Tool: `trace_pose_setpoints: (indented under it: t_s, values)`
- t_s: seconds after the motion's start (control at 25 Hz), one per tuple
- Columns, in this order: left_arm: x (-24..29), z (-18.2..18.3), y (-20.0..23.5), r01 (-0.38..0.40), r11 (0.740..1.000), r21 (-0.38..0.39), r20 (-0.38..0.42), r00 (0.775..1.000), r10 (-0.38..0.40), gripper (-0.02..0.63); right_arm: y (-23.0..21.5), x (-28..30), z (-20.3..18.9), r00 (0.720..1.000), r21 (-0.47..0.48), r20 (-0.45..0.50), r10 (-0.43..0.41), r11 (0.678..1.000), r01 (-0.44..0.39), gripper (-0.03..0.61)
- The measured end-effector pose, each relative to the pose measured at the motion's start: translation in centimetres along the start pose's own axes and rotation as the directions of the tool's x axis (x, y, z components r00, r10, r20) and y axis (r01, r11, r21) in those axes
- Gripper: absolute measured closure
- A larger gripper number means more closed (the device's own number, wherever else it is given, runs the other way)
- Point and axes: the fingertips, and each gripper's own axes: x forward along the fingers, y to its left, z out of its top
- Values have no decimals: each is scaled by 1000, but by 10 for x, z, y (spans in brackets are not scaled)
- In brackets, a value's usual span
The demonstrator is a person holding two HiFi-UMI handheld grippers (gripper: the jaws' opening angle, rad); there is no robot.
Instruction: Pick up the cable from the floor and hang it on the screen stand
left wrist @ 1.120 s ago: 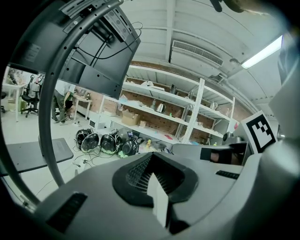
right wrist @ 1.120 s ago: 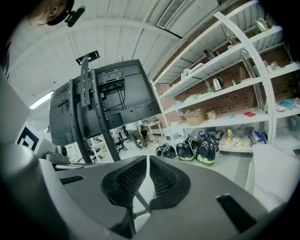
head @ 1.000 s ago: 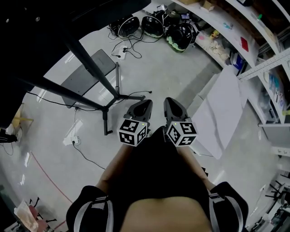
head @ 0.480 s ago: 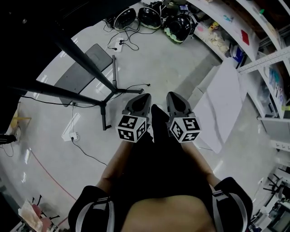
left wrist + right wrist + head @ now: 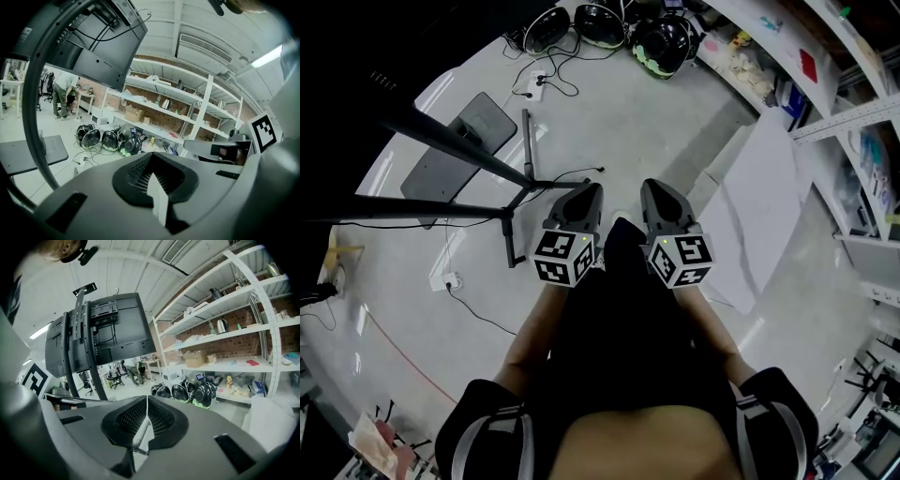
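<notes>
- Left claw (image 5: 589, 190) and right claw (image 5: 652, 187) held side by side, close together, out in front of person's body, above floor (image 5: 637, 122).
- Both claws pressed together; nothing between jaws of either.
- Black cable (image 5: 581, 172) lies on floor beside foot of screen stand (image 5: 525, 150); in head view it shows just past left claw's tip.
- Neither claw touches cable.
- Screen (image 5: 101, 326) sits high on stand.
- Helmets (image 5: 661, 42) grouped on floor by shelves (image 5: 220, 329), well apart from cable.
</notes>
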Motion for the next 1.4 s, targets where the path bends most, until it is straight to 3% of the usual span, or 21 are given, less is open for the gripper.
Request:
trace_pose_setpoints:
  t_s: [0.28, 0.76, 1.12, 1.4]
  values:
    - [35, 18, 7, -14, 1000, 5, 12, 1000, 14, 611, -42, 25, 13, 1000, -2, 4, 3, 1000, -3, 554]
    - [100, 31, 31, -74, 997, -13, -8, 997, 74, 611, -91, 89, 21, 995, 3, -52, 86, 996, -86, 554]
    - [142, 25, 72, -174, 984, -36, -48, 984, 172, 611, -123, 142, 7, 980, -13, -118, 162, 986, -164, 554]
    - [174, 7, 84, -184, 982, -42, -94, 979, 179, 611, -149, 170, -17, 966, -3, -172, 194, 980, -197, 554]
